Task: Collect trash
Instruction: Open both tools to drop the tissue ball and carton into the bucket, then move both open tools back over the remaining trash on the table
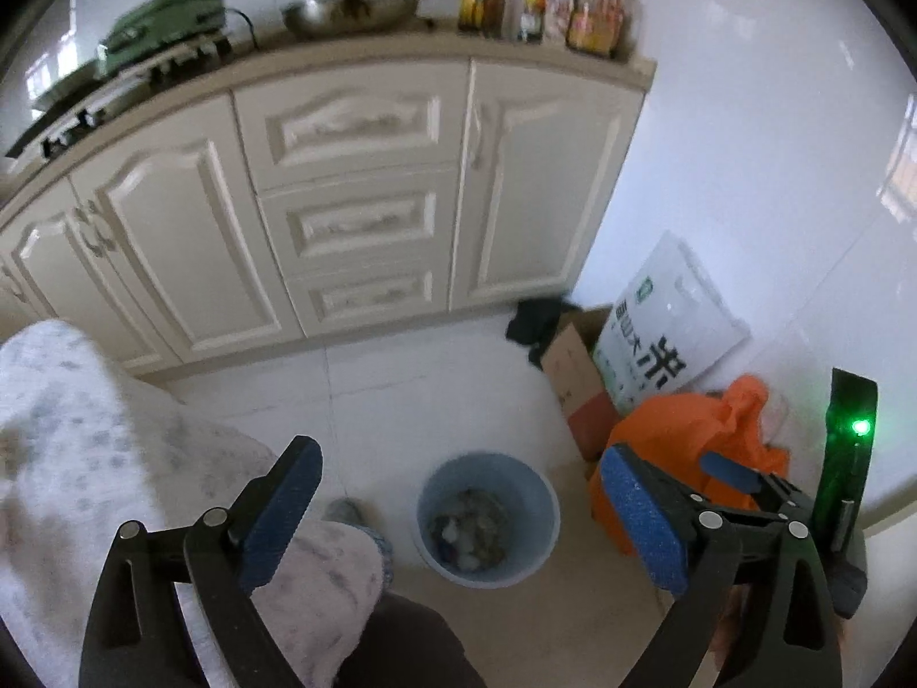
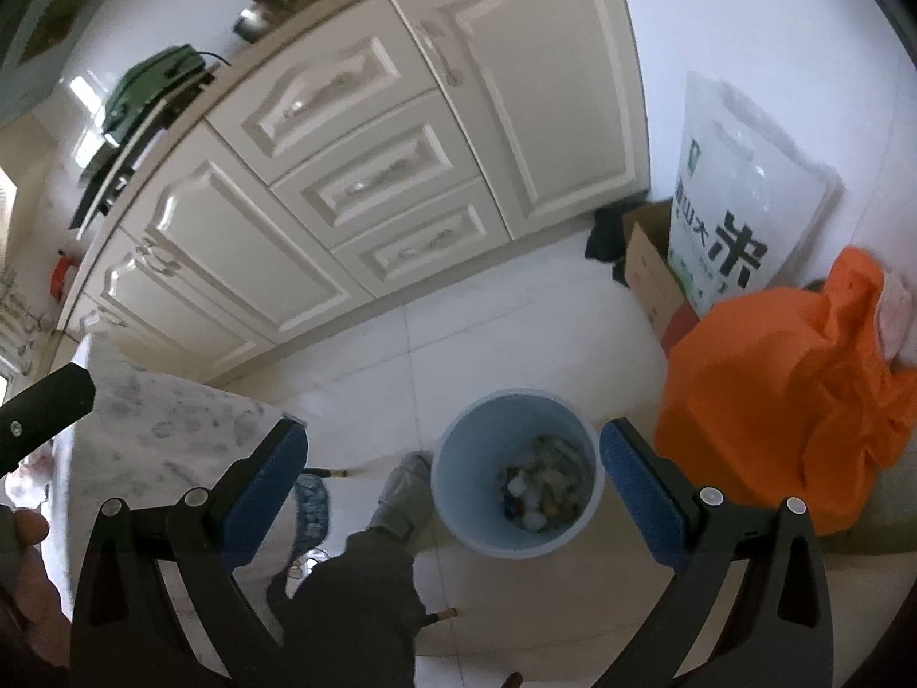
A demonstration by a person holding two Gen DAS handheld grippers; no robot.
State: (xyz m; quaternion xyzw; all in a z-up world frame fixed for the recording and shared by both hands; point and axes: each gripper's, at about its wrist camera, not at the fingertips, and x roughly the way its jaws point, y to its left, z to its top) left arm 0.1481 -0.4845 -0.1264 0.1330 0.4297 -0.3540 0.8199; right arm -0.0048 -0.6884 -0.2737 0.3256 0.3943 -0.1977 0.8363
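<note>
Tongs: left tongs [image 1: 458, 516] and right tongs [image 2: 453, 493] are spread wide, nothing held.
Bin [image 2: 458, 493]: to be kept centred below (trash already inside) for further drops.

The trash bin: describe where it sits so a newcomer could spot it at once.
Find the cream kitchen cabinets, then look down to the white tiled floor in front of them. There stands the trash bin, a round, open, pale blue bucket with mixed scraps at the bottom, just left of a crumpled orange bag. Nothing else nearby is blue and round.
</note>
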